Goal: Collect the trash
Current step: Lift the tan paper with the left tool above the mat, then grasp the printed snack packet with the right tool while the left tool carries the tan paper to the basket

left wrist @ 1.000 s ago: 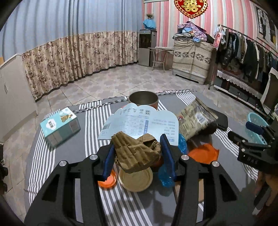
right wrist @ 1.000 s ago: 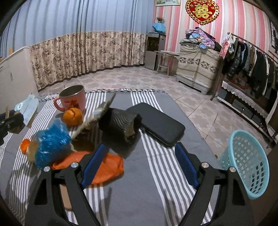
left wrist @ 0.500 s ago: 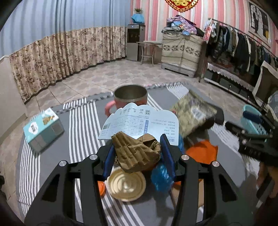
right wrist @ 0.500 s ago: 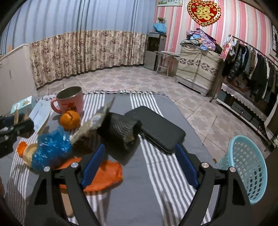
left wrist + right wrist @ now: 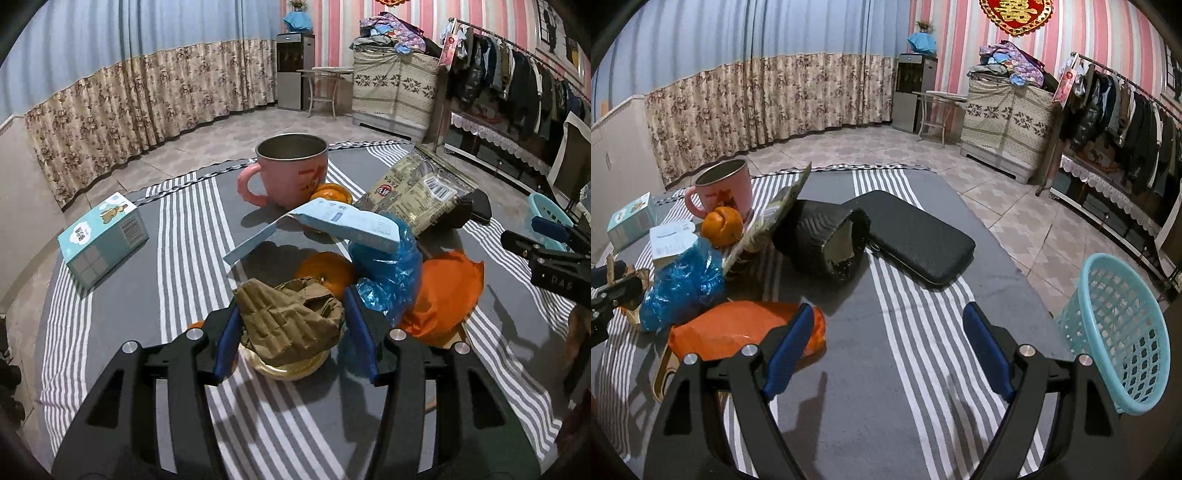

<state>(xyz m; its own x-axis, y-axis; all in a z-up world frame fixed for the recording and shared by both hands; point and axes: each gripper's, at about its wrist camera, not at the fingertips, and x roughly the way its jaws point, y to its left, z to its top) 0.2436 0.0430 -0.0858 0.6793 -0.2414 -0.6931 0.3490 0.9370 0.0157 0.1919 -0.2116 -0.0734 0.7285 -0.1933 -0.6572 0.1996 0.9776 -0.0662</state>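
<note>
My left gripper point(image 5: 291, 332) is shut on a crumpled brown paper wad point(image 5: 288, 319), held just above a round tan lid point(image 5: 284, 367) on the striped cloth. A light blue printed paper point(image 5: 325, 225) lies on a crumpled blue plastic bag point(image 5: 388, 273). An orange plastic bag point(image 5: 443, 291) lies to the right; it also shows in the right wrist view point(image 5: 738, 328). My right gripper point(image 5: 886, 347) is open and empty above the cloth, beside the orange bag. A light blue mesh basket point(image 5: 1119, 332) stands at the table's right edge.
A pink mug point(image 5: 291, 170), oranges point(image 5: 325, 273), a snack packet point(image 5: 413, 192), a tissue box point(image 5: 99, 236), a black torn sleeve point(image 5: 827, 240) and a black flat case point(image 5: 916, 236) lie on the striped tablecloth point(image 5: 923, 369).
The printed paper has dropped from my left gripper onto the blue bag. My left gripper has lowered and tilted with the brown wad. The right gripper has barely moved.
</note>
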